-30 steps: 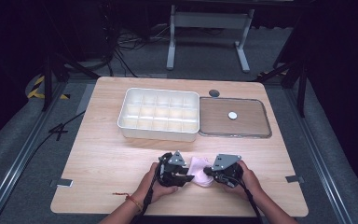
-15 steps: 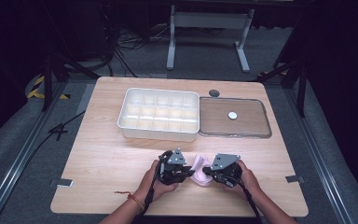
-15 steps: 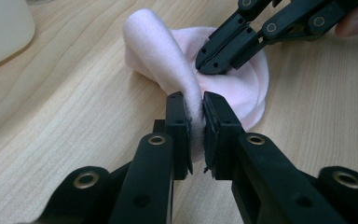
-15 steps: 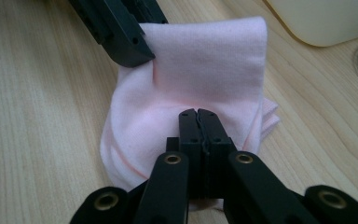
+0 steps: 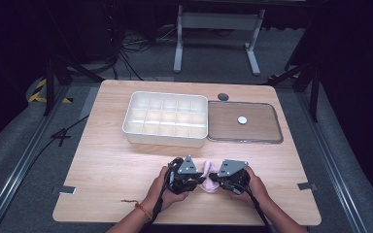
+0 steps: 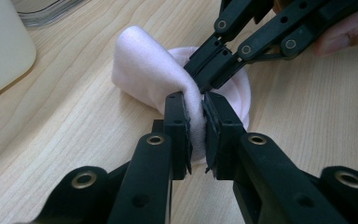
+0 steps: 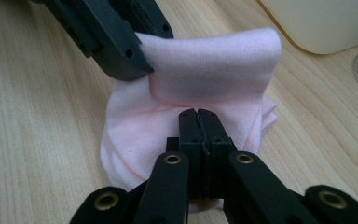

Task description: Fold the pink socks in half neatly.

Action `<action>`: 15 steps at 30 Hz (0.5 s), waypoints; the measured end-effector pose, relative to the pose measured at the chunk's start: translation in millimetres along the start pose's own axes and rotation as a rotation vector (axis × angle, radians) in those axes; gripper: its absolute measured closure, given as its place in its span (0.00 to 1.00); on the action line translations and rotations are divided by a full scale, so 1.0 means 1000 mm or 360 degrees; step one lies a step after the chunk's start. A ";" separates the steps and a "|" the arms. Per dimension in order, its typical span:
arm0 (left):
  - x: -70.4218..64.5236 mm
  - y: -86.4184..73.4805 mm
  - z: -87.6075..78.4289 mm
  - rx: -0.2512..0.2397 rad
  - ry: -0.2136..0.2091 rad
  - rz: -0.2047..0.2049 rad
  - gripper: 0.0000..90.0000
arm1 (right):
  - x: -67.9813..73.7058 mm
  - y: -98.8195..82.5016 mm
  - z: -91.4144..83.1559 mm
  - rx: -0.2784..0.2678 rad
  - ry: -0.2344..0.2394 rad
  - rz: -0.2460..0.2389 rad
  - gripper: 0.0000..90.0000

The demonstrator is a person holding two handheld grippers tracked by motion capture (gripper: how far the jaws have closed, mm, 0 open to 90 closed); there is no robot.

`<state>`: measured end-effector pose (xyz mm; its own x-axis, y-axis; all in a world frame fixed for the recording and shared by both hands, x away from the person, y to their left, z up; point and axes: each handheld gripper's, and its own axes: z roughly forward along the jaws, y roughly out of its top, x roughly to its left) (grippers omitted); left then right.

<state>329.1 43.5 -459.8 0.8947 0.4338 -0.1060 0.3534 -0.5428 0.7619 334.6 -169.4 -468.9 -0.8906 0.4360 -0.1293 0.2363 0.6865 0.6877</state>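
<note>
A white compartment tray (image 5: 166,119) stands at the middle of the wooden bench (image 5: 107,165), its small square cells all bare. Just beside it on the right lies a clear lid (image 5: 244,122), flat on the bench, with a small white disc (image 5: 242,119) on its middle.

Near the person's edge of the bench, the pink cloth (image 5: 208,175) lies between the two tools. The left tool (image 5: 198,178) has its jaws closed onto a raised fold of the cloth (image 6: 144,74), the fabric pinched thin between the pads. The right tool (image 5: 212,178) has its jaws pressed fully together on another part of the cloth (image 7: 205,70), at the lower layer.

The high view shows the tray, lid and both hands, but little of the cloth. The left gripper view shows the left tool (image 6: 196,105) with the fold standing up from the bench and the right tool (image 6: 200,77) biting in just behind it. The right gripper view shows the right tool (image 7: 199,114) and the cloth doubled over, its upper flap held by the left tool (image 7: 144,65).
</note>
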 end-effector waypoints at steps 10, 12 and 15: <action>-0.002 0.001 0.000 0.0007 0.0032 0.0039 0.90 | -0.005 -0.003 -0.009 -0.0076 0.0029 0.0064 0.95; -0.001 0.000 -0.001 0.0002 0.0030 0.0036 0.90 | -0.007 -0.004 -0.014 -0.0099 0.0024 0.0078 0.96; -0.002 0.001 -0.001 0.0005 0.0035 0.0041 0.90 | -0.009 -0.006 -0.020 -0.0084 0.0015 0.0081 0.97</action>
<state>327.4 43.3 -458.2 0.8974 0.4353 -0.0722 0.3311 -0.5561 0.7623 333.5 -189.1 -457.4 -0.8815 0.4641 -0.0866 0.2608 0.6316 0.7301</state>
